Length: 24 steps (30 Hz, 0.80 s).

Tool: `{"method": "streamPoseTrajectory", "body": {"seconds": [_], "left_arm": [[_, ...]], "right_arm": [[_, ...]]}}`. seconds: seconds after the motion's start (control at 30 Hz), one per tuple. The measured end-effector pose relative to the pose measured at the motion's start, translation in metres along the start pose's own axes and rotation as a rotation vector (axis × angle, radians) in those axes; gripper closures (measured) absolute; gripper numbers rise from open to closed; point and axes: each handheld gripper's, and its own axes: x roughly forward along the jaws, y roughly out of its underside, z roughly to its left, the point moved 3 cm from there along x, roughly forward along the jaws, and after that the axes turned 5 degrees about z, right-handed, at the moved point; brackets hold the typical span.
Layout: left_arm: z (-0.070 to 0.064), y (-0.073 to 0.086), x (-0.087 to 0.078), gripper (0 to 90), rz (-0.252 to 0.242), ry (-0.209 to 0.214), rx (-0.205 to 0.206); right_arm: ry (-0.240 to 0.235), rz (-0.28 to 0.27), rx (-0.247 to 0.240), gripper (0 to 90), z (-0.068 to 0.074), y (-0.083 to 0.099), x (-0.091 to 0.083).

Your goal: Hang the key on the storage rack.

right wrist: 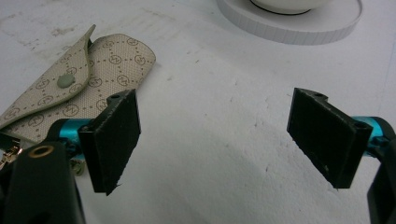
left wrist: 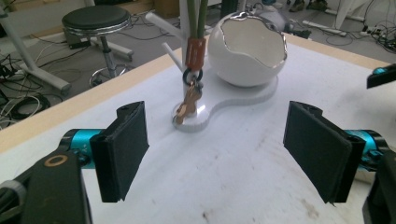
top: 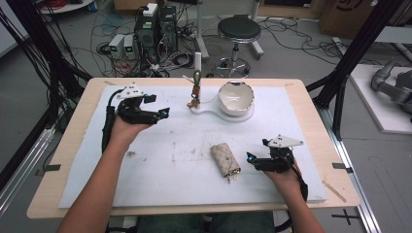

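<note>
- A white foam mat (top: 145, 170) is laid over the wooden table (top: 63, 145); scuffs and brown stains are seen on it near the middle.
- A beige key pouch (top: 224, 160) is lying flat near the front centre of the mat, with a metal clasp at its near end. A repeating monogram in stitched diamonds is printed on it (right wrist: 70, 93); the letters cannot be read. Its snap flap is folded open.
- The right gripper (top: 253, 160) is held just right of the pouch, apart from it; its jaws are spread wide with nothing between them.
- The left gripper (top: 163, 114) is held at the far left, jaws wide apart and empty, pointed towards the white stand (left wrist: 219, 105).
- A cracked-egg-shaped white bowl (left wrist: 246, 49) is seated on the stand's wider end. From the post, a brass key (left wrist: 187, 105) is hung on an orange-collared green loop (left wrist: 195, 49).
- Behind the table, a black stool (top: 239, 30), computer towers (top: 156, 29) and tangled cables are seen on the floor.
</note>
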Motion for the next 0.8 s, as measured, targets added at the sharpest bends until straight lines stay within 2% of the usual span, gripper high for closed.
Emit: {"method": "streamPoseTrajectory", "body": {"seconds": [0.13,0.2,0.23,0.27,0.4,0.53,0.63,0.8], "left_arm": [[-0.003,0.013,-0.009,21.4,-0.015,0.008,-0.024],[-0.007,0.022,-0.015,21.2,-0.01,0.009,-0.018],[-0.007,0.022,-0.015,21.2,-0.01,0.009,-0.018],[-0.009,0.029,-0.019,21.2,-0.016,0.01,-0.028],[-0.011,0.041,-0.024,21.2,-0.014,0.005,-0.037],[-0.013,0.055,-0.03,21.2,-0.004,-0.006,-0.027],[-0.011,0.061,-0.034,21.1,-0.015,-0.011,-0.027],[-0.001,0.079,-0.051,20.5,-0.038,-0.045,-0.053]], "right_arm": [[-0.001,-0.003,-0.003,17.7,0.001,-0.001,0.0],[-0.001,-0.004,0.001,17.7,0.001,-0.001,0.0],[-0.001,-0.004,0.001,17.7,0.001,-0.001,0.0],[-0.001,-0.002,0.005,17.7,0.001,0.0,0.0],[0.001,-0.004,0.01,17.7,-0.001,0.0,-0.001],[0.002,-0.01,0.016,17.7,-0.002,0.001,-0.002],[0.005,-0.009,0.017,17.7,-0.003,0.001,-0.003],[0.004,-0.012,0.024,17.7,-0.003,0.0,-0.003]]}}
